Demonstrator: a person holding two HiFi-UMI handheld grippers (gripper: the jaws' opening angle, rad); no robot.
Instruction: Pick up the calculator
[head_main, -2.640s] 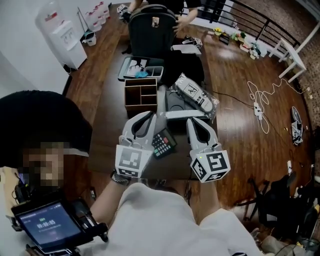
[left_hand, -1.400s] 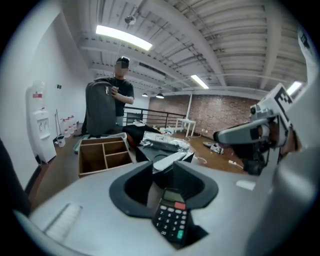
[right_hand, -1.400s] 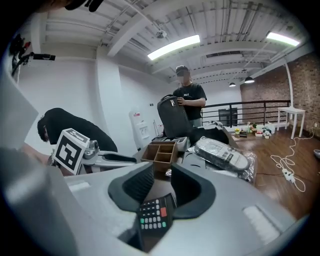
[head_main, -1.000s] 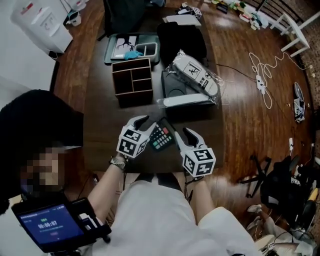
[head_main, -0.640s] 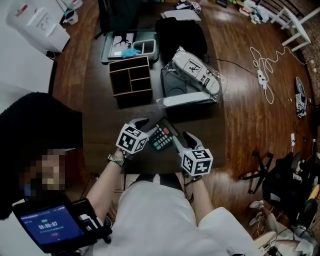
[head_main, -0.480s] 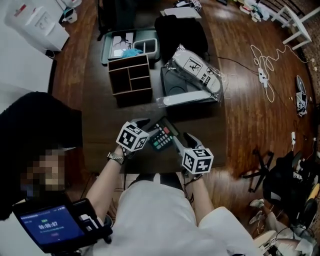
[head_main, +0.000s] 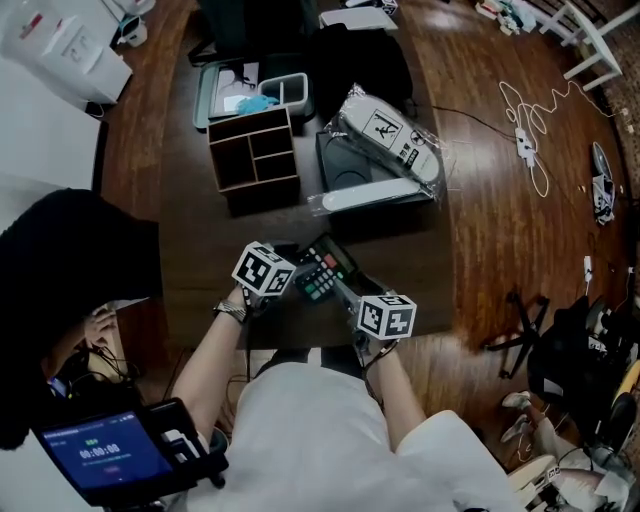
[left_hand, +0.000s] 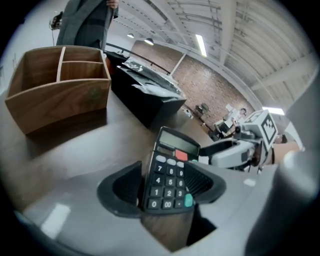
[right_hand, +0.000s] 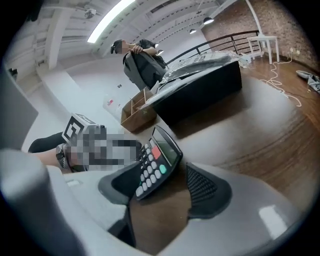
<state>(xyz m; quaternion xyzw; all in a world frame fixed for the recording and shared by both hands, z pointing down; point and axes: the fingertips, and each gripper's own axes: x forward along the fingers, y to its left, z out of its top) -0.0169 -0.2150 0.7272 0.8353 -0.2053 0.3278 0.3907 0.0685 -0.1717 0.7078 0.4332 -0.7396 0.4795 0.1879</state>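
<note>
Now the approach seems in hand: the left gripper (left_hand: 165, 189) and right gripper (right_hand: 161, 196) are opening their jaws astride the calculator (head_main: 322, 270), neither clamping it; next, close and lift.

calculator (head_main: 322, 270): black matt plastic case, smooth keys, glossy display
table (head_main: 200, 250): dark wood, smooth, dull sheen
compartment box (head_main: 253, 160), upper centre: plain matt wood
floor (head_main: 490, 230), right side: glossy wooden boards
wrapping (head_main: 392, 142), upper centre: clear shiny plastic film
</note>
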